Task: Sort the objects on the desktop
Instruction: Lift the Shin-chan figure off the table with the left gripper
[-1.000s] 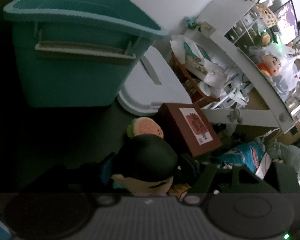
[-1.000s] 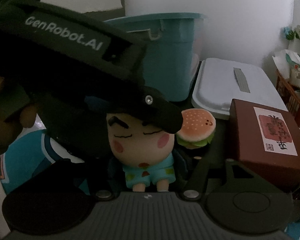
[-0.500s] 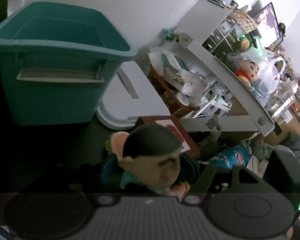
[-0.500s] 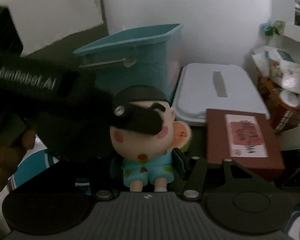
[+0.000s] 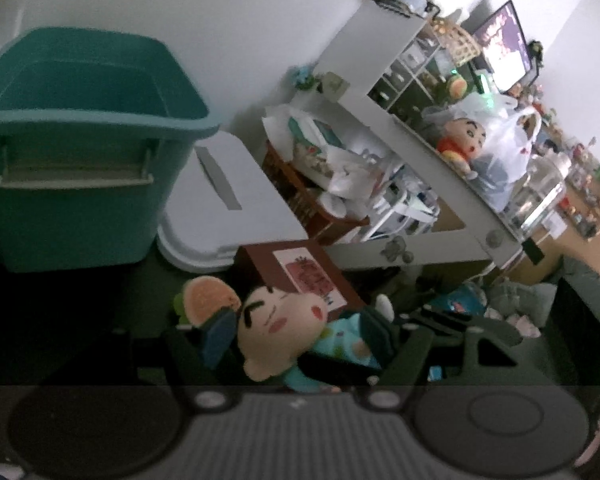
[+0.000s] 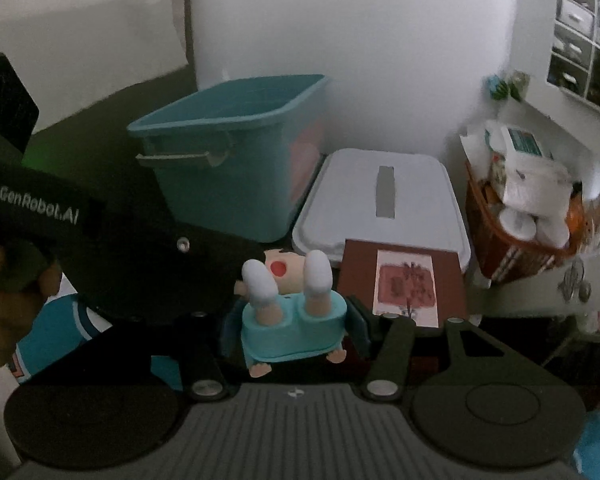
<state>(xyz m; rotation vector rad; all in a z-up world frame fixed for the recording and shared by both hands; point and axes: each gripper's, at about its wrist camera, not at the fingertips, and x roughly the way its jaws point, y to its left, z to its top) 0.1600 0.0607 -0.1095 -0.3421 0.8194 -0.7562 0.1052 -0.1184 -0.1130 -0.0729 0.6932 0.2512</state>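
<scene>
A small boy figure with black hair and a light blue outfit [image 5: 276,332] is held by both grippers. My left gripper [image 5: 296,330] is shut on its head, and the figure lies tilted on its side. My right gripper [image 6: 294,328] is shut on its blue body [image 6: 294,330], with the white-soled feet pointing up at the camera. A toy hamburger [image 5: 206,300] sits just left of the figure's head. A teal open bin [image 5: 72,148] stands at the back left and also shows in the right wrist view [image 6: 236,148].
A white lid [image 6: 380,204] lies right of the bin. A brown box with a label [image 6: 404,276] lies in front of it. A red-brown basket of papers [image 6: 528,216] and a cluttered white shelf [image 5: 432,152] stand to the right. The left gripper's body [image 6: 100,240] fills the left side.
The figure was upright and facing the right camera; it has tipped over, so its feet now face that camera. Both grippers have lifted away from the desk with it.
</scene>
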